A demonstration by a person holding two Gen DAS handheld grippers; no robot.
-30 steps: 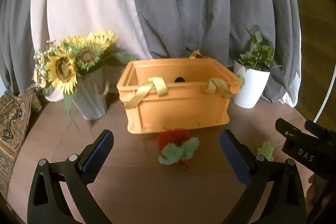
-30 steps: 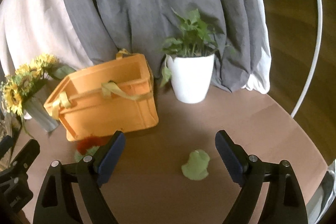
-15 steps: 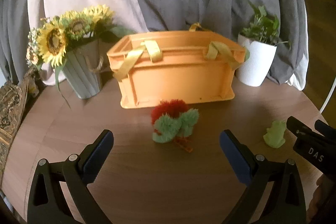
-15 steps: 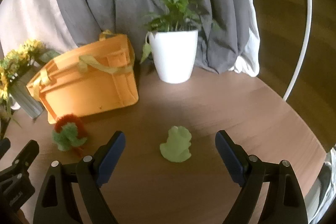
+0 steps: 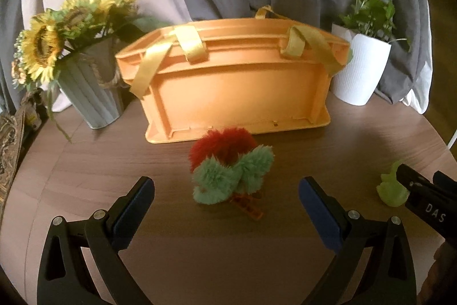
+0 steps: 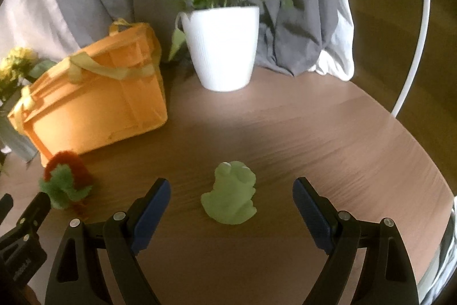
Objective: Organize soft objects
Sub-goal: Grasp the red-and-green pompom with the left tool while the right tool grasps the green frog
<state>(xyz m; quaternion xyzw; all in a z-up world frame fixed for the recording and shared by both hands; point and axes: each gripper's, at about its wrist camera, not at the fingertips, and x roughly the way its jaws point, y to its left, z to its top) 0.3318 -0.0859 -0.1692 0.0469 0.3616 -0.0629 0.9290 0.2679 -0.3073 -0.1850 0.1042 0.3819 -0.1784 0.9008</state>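
Observation:
A fluffy red and green plush toy [image 5: 230, 166] lies on the brown table in front of an orange crate [image 5: 234, 85] with yellow straps. My left gripper [image 5: 225, 190] is open, its jaws either side of the plush and just short of it. A pale green soft frog [image 6: 230, 192] lies on the table to the right. My right gripper [image 6: 231, 192] is open, with the frog between its fingertips and untouched. The plush [image 6: 64, 180] and crate [image 6: 94, 105] also show at the left of the right wrist view. The frog [image 5: 391, 189] shows at the right of the left wrist view.
A grey vase of sunflowers [image 5: 85, 76] stands left of the crate. A white pot with a green plant [image 6: 224, 47] stands to its right. Grey and white curtains hang behind. The round table's edge [image 6: 422, 150] curves at the right.
Both grippers have moved down and forward towards the table. The plush and the frog now sit larger and closer between the open jaws. The crate is seen from lower.

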